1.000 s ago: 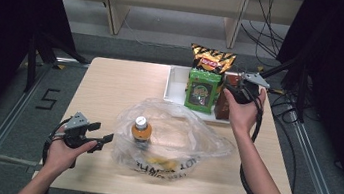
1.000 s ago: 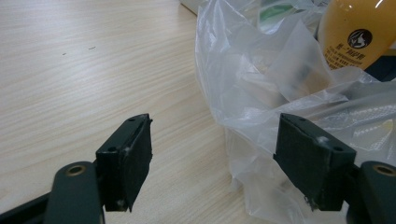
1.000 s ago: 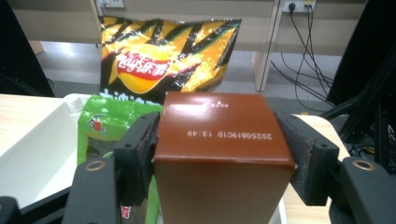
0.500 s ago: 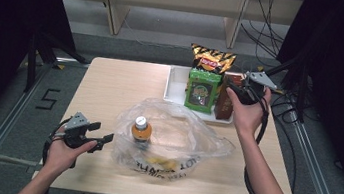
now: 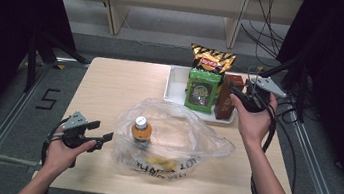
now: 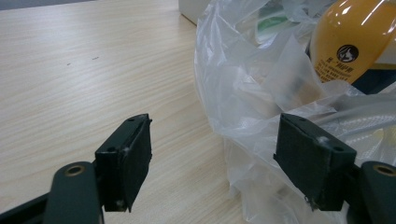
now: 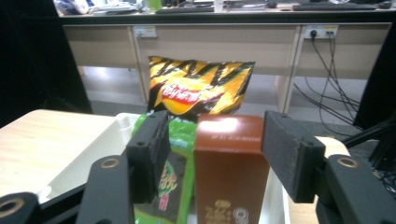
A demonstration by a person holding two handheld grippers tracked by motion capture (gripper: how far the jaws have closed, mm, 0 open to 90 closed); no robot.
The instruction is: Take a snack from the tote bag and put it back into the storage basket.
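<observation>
Right claw (image 7: 212, 156) closing around brown box (image 7: 231, 168)

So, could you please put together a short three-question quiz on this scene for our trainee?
1. True or false: the brown box stands in the white tray.
2. Which item is lined up between the right gripper fingers: A chip bag, B brown box, C bottle?
3. What holds the orange bottle?

Key: 1 true. 2 B; the fingers have just been closing, not yet pressing it. 3 The clear plastic bag.
</observation>
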